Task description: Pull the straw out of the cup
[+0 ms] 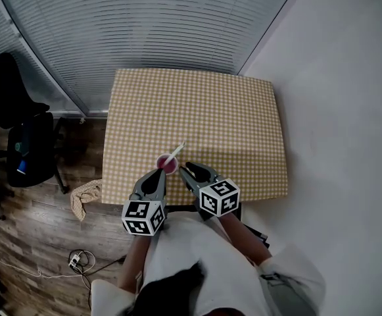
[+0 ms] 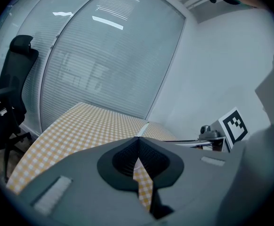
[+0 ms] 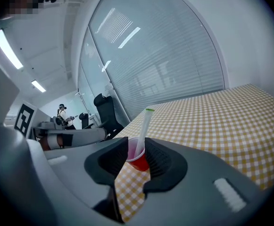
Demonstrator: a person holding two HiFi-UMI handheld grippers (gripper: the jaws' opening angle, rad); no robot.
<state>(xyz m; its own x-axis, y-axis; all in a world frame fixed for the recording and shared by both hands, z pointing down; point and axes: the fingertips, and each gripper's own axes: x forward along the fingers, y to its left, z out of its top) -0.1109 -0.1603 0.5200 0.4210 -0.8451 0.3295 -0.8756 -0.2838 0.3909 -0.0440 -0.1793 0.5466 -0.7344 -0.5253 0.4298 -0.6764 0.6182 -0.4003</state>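
A small red cup (image 1: pixel 167 162) with pink liquid stands near the front edge of the checked table (image 1: pixel 197 110). A white straw (image 1: pixel 175 153) leans out of it. In the right gripper view the cup (image 3: pixel 137 158) and the straw (image 3: pixel 145 126) show through the gap of my right gripper (image 3: pixel 137 144). That gripper is open, with its pads off the cup. In the head view my right gripper (image 1: pixel 187 170) sits just right of the cup and my left gripper (image 1: pixel 159 174) just behind its left side. The left gripper (image 2: pixel 137 139) is shut, tips touching, with nothing held.
A black office chair (image 1: pixel 20 137) stands left of the table. A tan rag (image 1: pixel 85 199) and cables (image 1: pixel 75 261) lie on the wooden floor. Blinds (image 1: pixel 158 25) close off the far side and a white wall the right. Another person (image 3: pixel 62 113) stands far off.
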